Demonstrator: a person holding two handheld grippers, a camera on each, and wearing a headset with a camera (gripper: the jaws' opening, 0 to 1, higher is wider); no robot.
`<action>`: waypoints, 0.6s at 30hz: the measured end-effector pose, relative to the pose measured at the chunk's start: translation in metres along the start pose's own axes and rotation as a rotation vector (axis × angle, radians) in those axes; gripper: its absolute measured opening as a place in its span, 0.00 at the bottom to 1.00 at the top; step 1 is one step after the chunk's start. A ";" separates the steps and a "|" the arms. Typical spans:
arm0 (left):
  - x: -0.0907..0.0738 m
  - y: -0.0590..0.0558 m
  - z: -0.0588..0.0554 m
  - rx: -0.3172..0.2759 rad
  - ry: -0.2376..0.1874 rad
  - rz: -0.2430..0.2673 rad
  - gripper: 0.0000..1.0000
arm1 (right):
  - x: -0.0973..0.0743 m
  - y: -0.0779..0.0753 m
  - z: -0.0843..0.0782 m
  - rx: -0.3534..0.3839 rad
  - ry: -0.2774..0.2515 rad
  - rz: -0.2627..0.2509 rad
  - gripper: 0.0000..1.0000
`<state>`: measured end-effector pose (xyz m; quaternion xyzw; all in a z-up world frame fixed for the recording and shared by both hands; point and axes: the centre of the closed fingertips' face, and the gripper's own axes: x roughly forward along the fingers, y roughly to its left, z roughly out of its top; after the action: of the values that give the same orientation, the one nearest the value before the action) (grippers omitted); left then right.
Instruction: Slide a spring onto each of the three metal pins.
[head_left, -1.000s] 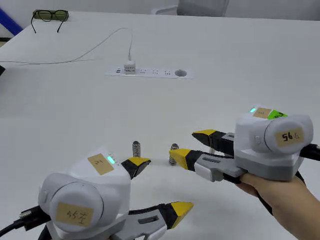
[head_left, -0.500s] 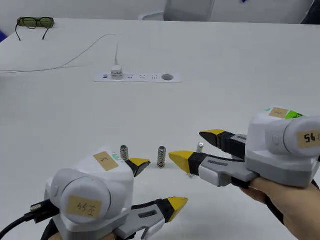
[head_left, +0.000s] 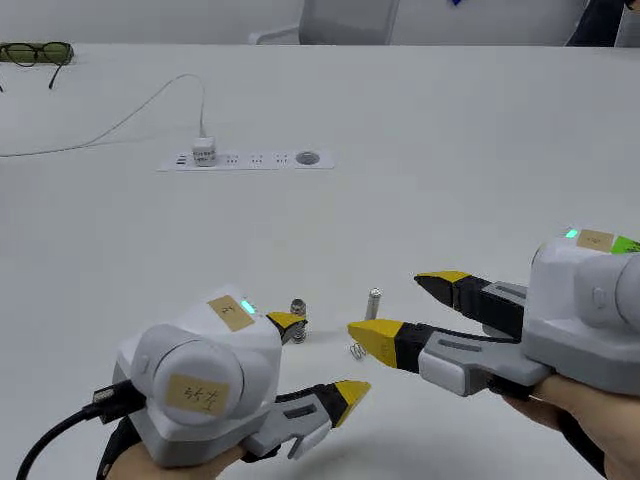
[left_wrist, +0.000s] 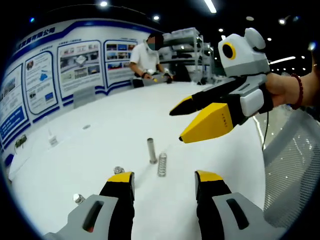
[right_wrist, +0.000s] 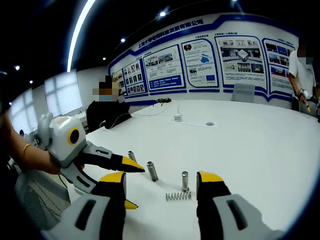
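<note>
White table (head_left: 480, 150); power strip (head_left: 245, 159) at 11 o'clock in the head view, charger (head_left: 203, 153) plugged in, cable (head_left: 135, 109) trailing toward 10; glasses (head_left: 30, 52) at the 10 o'clock corner; bare pin (head_left: 374, 301) upright near centre, loose spring (head_left: 357, 350) lying at its 7 o'clock, sprung pin (head_left: 298, 306) at its 9.

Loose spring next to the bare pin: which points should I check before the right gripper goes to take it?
1. Right gripper open and empty: ok.
2. Loose spring lies flat on the table, free of both grippers: ok.
3. Bare pin stands upright with nothing on it: ok.
4. Middle pin and far pin each carry a spring: ok.
5. Left gripper out of the way: cannot tell; its open tips sit near the spring.
</note>
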<state>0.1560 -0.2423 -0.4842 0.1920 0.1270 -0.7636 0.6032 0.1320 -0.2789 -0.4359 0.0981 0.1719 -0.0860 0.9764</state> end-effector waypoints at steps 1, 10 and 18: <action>0.002 0.000 0.000 0.000 -0.001 -0.002 0.47 | -0.001 -0.001 -0.001 0.010 -0.002 -0.001 0.58; 0.025 0.002 -0.011 -0.004 0.029 -0.018 0.38 | -0.015 -0.007 -0.010 0.028 -0.001 -0.006 0.58; 0.039 0.003 -0.017 -0.006 0.048 -0.035 0.34 | -0.022 -0.005 -0.018 0.015 0.011 0.015 0.59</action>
<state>0.1538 -0.2701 -0.5170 0.2061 0.1469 -0.7690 0.5870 0.1049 -0.2770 -0.4455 0.1073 0.1760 -0.0796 0.9753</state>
